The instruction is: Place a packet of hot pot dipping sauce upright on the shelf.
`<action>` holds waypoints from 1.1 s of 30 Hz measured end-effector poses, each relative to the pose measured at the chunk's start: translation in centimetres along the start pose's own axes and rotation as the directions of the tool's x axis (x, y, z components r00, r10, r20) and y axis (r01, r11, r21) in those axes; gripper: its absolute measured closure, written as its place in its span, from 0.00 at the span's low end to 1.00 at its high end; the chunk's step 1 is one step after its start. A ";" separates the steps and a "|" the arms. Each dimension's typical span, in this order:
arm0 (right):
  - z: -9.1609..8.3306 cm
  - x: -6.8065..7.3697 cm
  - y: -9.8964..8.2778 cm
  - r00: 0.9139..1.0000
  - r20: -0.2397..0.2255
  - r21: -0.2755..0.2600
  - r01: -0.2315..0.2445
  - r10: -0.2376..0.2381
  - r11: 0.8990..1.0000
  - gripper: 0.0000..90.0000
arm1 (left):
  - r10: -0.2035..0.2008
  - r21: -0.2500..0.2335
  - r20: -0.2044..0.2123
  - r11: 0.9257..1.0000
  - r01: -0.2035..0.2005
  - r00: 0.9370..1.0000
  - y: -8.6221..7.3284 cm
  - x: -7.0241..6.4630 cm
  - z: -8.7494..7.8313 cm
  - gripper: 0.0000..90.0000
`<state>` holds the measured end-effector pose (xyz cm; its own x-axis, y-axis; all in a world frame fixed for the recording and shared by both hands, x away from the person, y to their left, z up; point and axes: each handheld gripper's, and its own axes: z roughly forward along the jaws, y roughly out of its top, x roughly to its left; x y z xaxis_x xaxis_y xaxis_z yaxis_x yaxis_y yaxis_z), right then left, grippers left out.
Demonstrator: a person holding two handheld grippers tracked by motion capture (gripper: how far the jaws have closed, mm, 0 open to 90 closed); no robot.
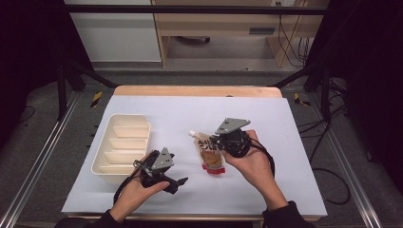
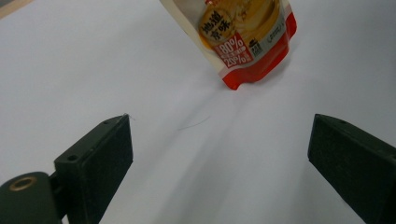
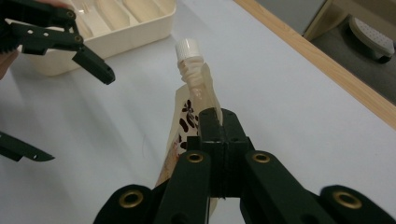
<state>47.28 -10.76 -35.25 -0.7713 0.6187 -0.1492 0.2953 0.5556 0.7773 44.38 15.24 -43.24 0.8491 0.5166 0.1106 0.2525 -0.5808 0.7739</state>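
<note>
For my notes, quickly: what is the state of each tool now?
Left tool: open, holding nothing.
Right tool: closed on the sauce pouch.

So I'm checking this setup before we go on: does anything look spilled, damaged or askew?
Nothing spilled or damaged. The spouted pouch is capped and intact, pinched in the right hand-held gripper and tilted as it is held. The divided tray sits flat, and the left hand-held gripper is open.

The right gripper has its jaws clamped on a spouted sauce pouch, white cap pointing away. Far left, the left gripper hangs near a cream divided tray.
</note>
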 end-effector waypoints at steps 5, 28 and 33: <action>-0.5 1.0 -0.4 1.000 -0.012 -0.018 0.020 -0.020 1.000 1.00 | 0.027 -0.026 0.000 0.999 -0.027 1.000 2.2 0.5 -1.0 0.06; -1.7 4.4 -0.4 0.990 -0.081 -0.024 0.112 -0.113 0.993 1.00 | 0.193 0.076 0.012 0.978 -0.194 0.981 5.7 1.7 -2.6 0.06; -1.8 5.0 -0.2 0.987 -0.088 -0.013 0.133 -0.133 0.991 1.00 | 0.213 0.076 0.015 0.974 -0.213 0.977 5.9 1.5 -2.5 0.06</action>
<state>42.37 -8.81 -35.04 -0.8502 0.4880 -0.1975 0.1830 0.6256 0.7584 45.97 14.11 -36.93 0.8902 0.3718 0.2632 0.1003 -0.7236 0.6829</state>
